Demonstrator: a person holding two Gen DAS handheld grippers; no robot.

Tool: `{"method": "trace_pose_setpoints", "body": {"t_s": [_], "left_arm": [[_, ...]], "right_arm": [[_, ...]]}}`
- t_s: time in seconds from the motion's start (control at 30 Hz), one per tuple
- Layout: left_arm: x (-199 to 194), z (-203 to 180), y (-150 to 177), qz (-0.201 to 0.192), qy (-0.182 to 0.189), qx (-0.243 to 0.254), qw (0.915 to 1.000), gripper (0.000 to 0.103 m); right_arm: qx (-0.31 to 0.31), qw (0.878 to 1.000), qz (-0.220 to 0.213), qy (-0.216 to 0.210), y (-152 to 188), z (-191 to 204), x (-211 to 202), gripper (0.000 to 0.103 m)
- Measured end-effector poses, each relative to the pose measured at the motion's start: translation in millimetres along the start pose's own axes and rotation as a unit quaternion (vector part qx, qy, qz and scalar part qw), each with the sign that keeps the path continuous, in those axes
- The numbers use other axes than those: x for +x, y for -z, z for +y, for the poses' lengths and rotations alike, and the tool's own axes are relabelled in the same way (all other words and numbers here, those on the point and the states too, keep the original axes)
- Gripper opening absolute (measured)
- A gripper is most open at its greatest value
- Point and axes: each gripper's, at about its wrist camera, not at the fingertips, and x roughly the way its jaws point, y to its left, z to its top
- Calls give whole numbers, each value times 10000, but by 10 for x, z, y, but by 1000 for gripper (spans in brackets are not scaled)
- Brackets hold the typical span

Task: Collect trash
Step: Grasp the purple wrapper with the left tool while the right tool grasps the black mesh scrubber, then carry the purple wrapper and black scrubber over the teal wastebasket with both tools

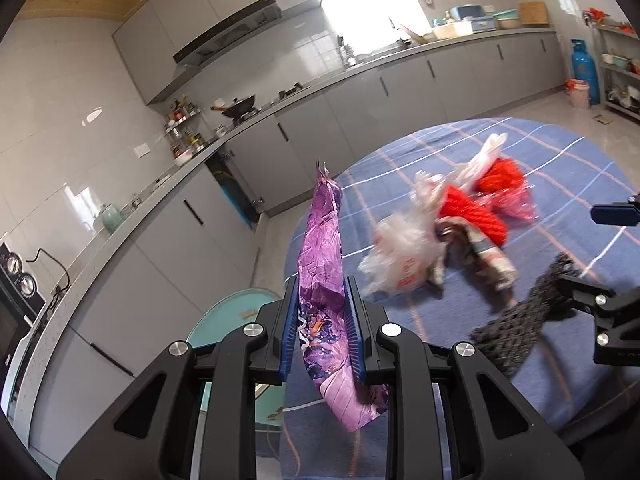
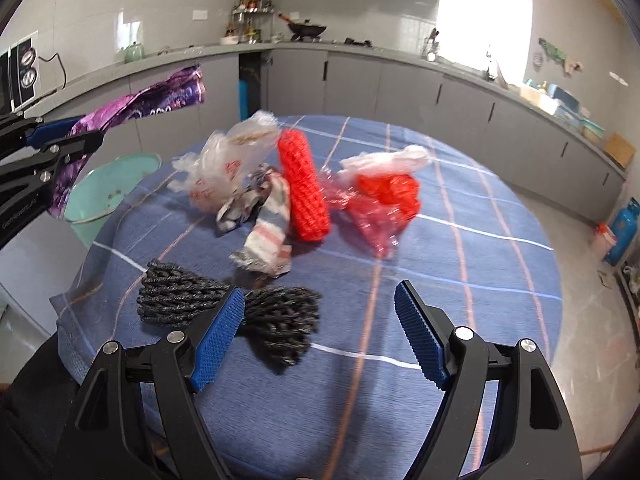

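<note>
A purple wrapper (image 1: 322, 280) is pinched between the fingers of the left gripper (image 1: 322, 338), held in the air just off the table's edge above a green basin (image 2: 108, 194). It is judged light, thin and crinkly, so a firm pinch across the flat middle is suited. The right gripper (image 2: 320, 334) is held with its fingers spread wide over the black net (image 2: 224, 312) near the table's (image 2: 500, 280) near edge. The net looks soft and springy; it is best taken at the narrow waist.

text: none legible | clear bag (image 2: 224, 168): red print, unreadable
</note>
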Motion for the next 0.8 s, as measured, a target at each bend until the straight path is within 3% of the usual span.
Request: {"method": "trace_pose_setpoints", "body": {"t_s": [0.1,0.17,0.23,0.33,0.5,0.8], "left_arm": [[56,-14,54,75,39,44,10000,22],[101,-56,93,146,120,51,9998,22],[118,-72,126,189,213,27,9996,22],[129,-57,127,187,239,-6,9995,22],[108,16,101,159,154,-86,9997,22],[72,159,56,129,-32,-185,9997,22]], "right_arm": [[2,9998,151,-97,29,20,91,73],[5,9993,287,-219,43,17,131,59],[-20,9988,387,-301,59,22,148,35],[-60,9979,463,-442,79,48,149,14],[-82,9981,330,-522,81,60,34,10],[-97,9997,-234,29,-88,-55,-328,10]]}}
